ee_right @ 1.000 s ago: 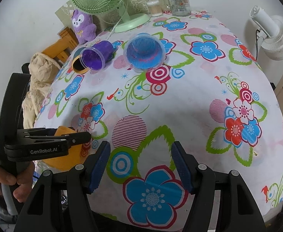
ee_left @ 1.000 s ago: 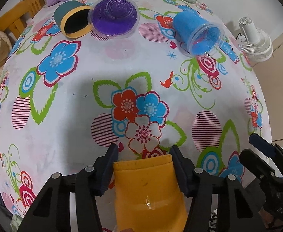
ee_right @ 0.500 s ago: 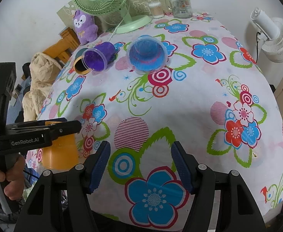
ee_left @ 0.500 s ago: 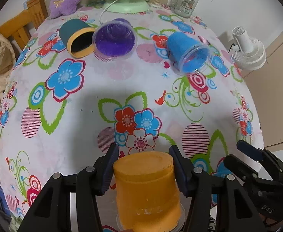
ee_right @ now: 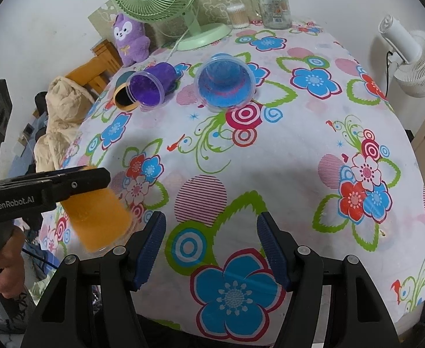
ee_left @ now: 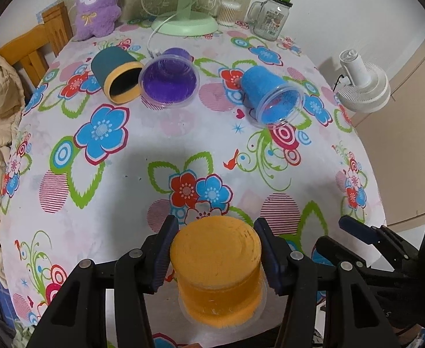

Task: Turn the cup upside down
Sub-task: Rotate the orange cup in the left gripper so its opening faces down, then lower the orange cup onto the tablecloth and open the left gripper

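Observation:
My left gripper [ee_left: 215, 253] is shut on an orange cup [ee_left: 216, 266], held mouth down with its flat base up, tilted a little, near the table's front edge. In the right wrist view the orange cup [ee_right: 96, 217] shows at the left under the left gripper [ee_right: 76, 179]. My right gripper [ee_right: 209, 246] is open and empty above the flowered cloth near the front edge. It also shows in the left wrist view [ee_left: 357, 232] at the right.
A teal cup [ee_left: 115, 76], a purple cup [ee_left: 168, 79] and a blue cup [ee_left: 273, 97] lie on their sides at the back of the flowered table [ee_left: 125, 174]. Behind stand a green fan [ee_left: 183, 5], purple plush [ee_left: 99, 3] and glass jar [ee_left: 273, 14]. A white fan [ee_left: 363, 84] is off right.
The left gripper has turned the orange cup from lying on its side to mouth down, and raised its view. The right gripper has barely moved.

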`<state>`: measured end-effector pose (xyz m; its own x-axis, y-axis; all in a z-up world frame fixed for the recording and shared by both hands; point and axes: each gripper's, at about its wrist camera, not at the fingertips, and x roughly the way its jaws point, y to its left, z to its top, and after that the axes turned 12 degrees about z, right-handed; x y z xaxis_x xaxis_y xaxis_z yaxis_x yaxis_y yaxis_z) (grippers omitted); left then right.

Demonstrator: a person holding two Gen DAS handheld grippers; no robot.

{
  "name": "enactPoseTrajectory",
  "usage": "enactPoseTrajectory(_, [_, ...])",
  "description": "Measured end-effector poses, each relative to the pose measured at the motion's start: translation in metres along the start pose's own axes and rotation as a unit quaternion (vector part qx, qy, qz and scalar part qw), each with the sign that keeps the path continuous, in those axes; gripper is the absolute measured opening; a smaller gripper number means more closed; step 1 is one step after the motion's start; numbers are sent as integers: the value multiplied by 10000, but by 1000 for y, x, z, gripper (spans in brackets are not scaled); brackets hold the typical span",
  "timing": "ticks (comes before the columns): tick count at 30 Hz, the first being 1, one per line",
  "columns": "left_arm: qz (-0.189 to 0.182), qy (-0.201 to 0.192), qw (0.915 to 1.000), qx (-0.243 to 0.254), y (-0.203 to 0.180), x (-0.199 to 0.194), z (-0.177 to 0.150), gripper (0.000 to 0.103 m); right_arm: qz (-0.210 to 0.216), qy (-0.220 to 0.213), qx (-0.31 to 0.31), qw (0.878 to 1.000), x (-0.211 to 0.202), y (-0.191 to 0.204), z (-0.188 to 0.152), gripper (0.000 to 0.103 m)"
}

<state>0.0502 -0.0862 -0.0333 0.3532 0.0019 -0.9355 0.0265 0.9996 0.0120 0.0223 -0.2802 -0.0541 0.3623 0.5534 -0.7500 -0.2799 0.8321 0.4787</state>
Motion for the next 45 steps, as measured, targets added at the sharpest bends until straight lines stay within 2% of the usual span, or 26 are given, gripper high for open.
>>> enactPoseTrajectory(13, [-35,-456,9989,-76,4,-30,5,55,38,19,-4,10000,2,1,-2,69])
enactPoseTrajectory(18, [242,-693,9972,-110,5,-36,7,55,22,29,3,10000,2,1,-2,69])
enactPoseTrajectory(22, [319,-823,9960,-106,3,-37,6,55,-2,14,14,10000,1,1,-2,69])
enactPoseTrajectory(26, [178,-958,9951,-182,6,-39,8,56,-34,23,19,10000,1,0,-2,69])
enactPoseTrajectory(28, [170,-926,9954,-171,6,-38,9,68,-63,56,22,10000,3,-1,-2,69])
enactPoseTrajectory(29, [176,-892,9957,-169,6,-36,9,82,-82,69,32,9999,4,-2,-3,69])
enactPoseTrajectory(30, [150,-889,9957,-191,7,-35,8,90,-93,78,38,9999,5,-2,-3,69])
enactPoseTrajectory(45, [4,-796,9960,-398,18,-30,4,94,-132,144,-19,9998,11,2,-2,69])
